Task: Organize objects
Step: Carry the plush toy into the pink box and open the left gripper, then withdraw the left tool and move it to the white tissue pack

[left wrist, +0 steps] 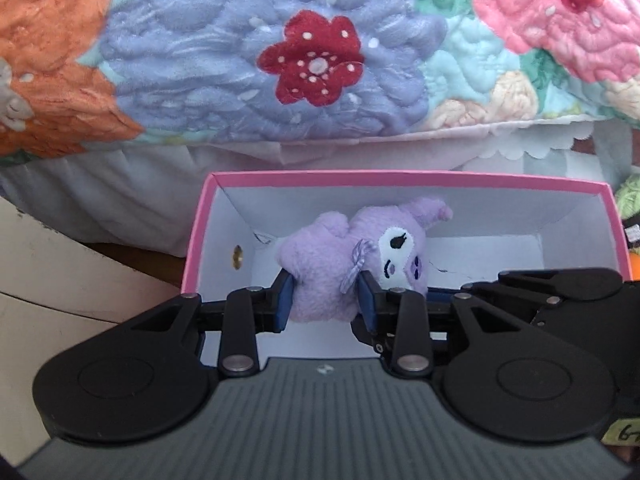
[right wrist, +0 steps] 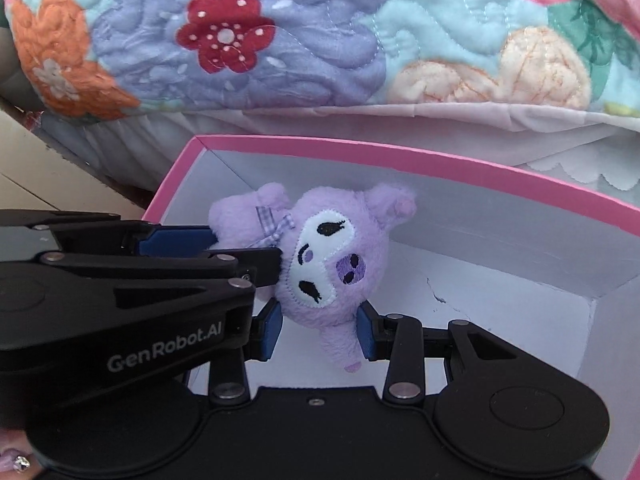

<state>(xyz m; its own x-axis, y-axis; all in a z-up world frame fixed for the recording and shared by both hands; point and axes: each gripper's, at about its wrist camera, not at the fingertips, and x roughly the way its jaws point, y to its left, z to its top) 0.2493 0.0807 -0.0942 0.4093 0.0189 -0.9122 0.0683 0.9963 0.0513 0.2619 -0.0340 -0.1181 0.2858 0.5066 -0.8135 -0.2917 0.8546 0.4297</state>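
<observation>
Hanging inside pink-rimmed box, purple plush toy pinched at both ends: your left gripper clamps its body, your right gripper clamps its head. Floral quilt lies behind box.

Lilac plush toy, white face patch, black eyes, checked purple bow. Box pink-rimmed, white inside. Quilt floral: periwinkle, orange, pink, aqua, dark red dotted centres. Blue pads on black gripper fingers.
</observation>
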